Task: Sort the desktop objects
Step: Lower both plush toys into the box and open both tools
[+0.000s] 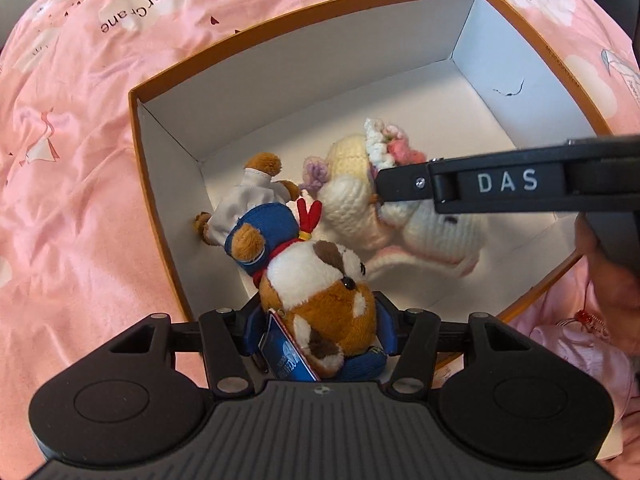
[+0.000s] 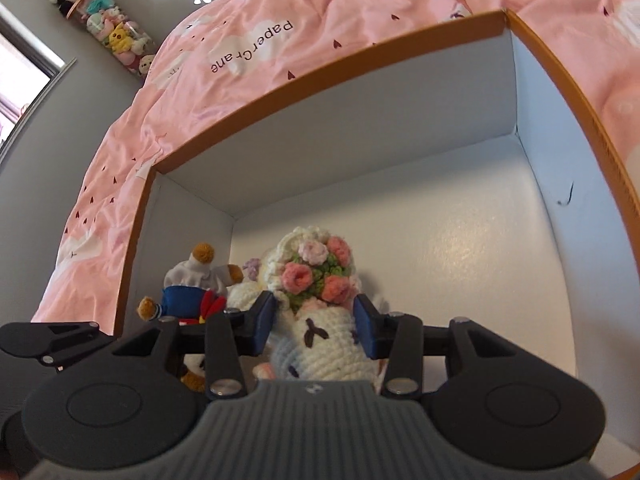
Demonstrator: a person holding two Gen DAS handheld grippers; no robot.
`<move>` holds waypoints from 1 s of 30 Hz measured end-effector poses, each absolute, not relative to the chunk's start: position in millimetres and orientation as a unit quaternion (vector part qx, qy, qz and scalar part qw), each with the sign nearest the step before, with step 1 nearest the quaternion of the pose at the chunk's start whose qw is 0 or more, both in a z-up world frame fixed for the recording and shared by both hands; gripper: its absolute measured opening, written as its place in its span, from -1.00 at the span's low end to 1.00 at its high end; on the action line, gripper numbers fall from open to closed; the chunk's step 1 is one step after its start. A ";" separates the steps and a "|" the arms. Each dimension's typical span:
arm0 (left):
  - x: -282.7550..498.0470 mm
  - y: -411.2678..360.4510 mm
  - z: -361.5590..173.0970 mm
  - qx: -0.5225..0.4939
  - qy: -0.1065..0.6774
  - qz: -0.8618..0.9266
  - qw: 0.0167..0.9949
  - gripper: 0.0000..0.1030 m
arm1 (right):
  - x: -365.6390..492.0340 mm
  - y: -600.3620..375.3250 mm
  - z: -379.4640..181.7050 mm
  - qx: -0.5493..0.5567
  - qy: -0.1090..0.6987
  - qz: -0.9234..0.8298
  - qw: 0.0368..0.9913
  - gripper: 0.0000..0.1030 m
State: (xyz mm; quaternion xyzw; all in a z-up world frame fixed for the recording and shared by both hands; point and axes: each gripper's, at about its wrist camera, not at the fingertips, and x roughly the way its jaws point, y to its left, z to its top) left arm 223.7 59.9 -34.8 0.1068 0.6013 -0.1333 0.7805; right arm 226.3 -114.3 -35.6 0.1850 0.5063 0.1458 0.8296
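A brown-and-white plush dog (image 1: 320,280) in a blue sailor suit with a red scarf lies in an orange-rimmed white box (image 1: 320,60). Its head sits between the blue pads of my left gripper (image 1: 320,322), which press on it from both sides. Beside it lies a cream crochet doll (image 1: 352,200) with a pink flower bouquet. In the right wrist view my right gripper (image 2: 316,320) is shut on the doll's (image 2: 320,340) head, the bouquet (image 2: 316,276) just beyond the fingertips. The plush dog (image 2: 192,292) shows at the left in the box (image 2: 360,120).
The box rests on a rumpled pink bedcover (image 1: 80,160) printed "PaperCrane". Its right half has bare white floor (image 1: 460,112). A person's hand (image 1: 612,280) holds the right gripper. A tube of small plush toys (image 2: 108,32) hangs on the grey wall at far left.
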 end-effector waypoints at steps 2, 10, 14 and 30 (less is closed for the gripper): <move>226.7 60.6 -36.1 0.098 0.608 -0.130 0.777 0.28 | 227.3 -113.2 -36.4 0.195 0.508 0.142 0.827 -0.09; 224.2 70.1 -28.7 0.067 0.603 -0.119 0.786 0.41 | 223.3 -110.2 -43.8 0.215 0.533 0.152 0.804 -0.06; 209.9 77.4 -6.7 0.060 0.570 -0.125 0.810 0.41 | 219.9 -109.4 -46.6 0.217 0.537 0.153 0.801 -0.06; 191.3 108.7 3.1 0.031 0.549 -0.052 0.834 0.41 | 209.8 -83.8 -56.1 0.191 0.553 0.161 0.795 -0.04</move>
